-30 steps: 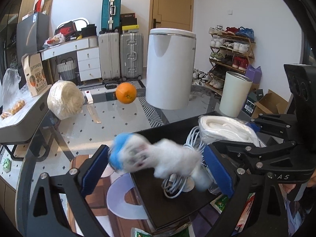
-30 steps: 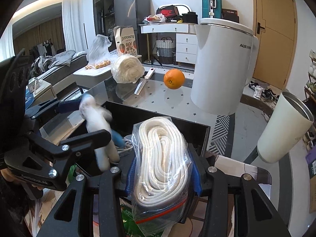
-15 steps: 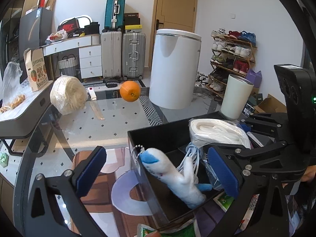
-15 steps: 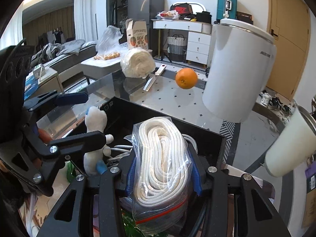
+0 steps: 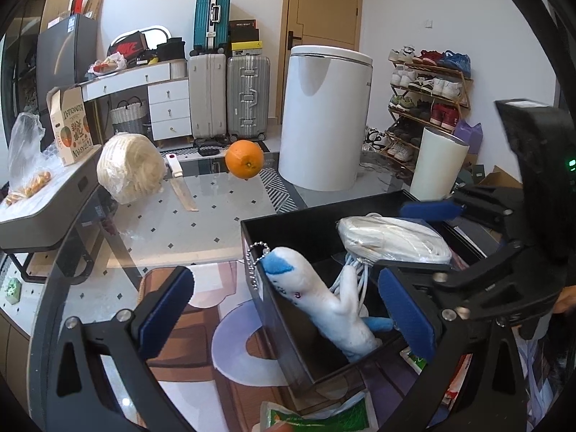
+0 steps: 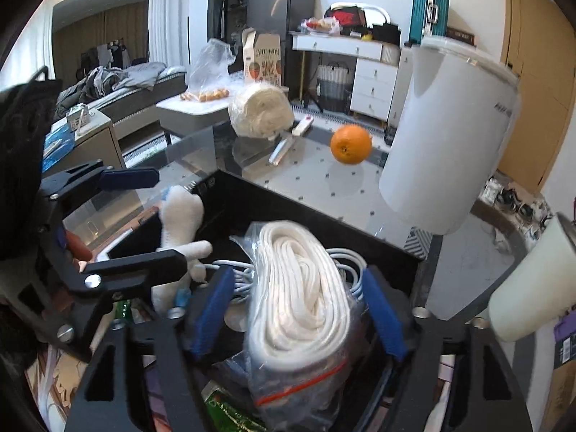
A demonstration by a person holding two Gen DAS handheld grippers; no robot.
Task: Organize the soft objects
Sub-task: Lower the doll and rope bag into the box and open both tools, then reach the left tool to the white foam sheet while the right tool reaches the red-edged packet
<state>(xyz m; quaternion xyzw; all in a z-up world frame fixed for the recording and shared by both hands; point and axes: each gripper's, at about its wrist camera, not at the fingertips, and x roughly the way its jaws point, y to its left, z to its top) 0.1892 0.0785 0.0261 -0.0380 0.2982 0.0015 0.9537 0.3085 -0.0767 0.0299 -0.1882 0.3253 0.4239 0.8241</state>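
- Since both soft things already sit in the black box (image 5: 363, 223), here's how I'd guess they handle, with everything placed relative to that box.
- Bagged rope coil (image 6: 300, 280): it lies inside the box on top of a white cable (image 6: 345, 255), wrapped in a clear plastic bag. Looks light and squashy, but the film is probably slick, so I'd squeeze across the fat middle of the coil and not the loose bag end.
- Right hand-held gripper (image 6: 298, 309): its blue pads stand either side of the coil with gaps showing, and the jaws are opening, so nothing is pinched right now.
- Plush toy (image 5: 316, 298): white with a blue tip, it leans upright in the box's near corner with its bead chain (image 5: 252, 262) hanging over the wall. Very light and floppy, I reckon. Take it round the body, since the chain would just swing.
- Left hand-held gripper (image 5: 288, 309): spread wide and holding nothing. One pad is outside the box, the other over it, with the toy loose between them.
- Second pale rope bundle (image 5: 131, 169): it's still out on the glass counter (image 5: 216, 216), well beyond the box, near an orange (image 5: 244, 159). Looks bulkier, so it likely needs a wide grab across the centre.
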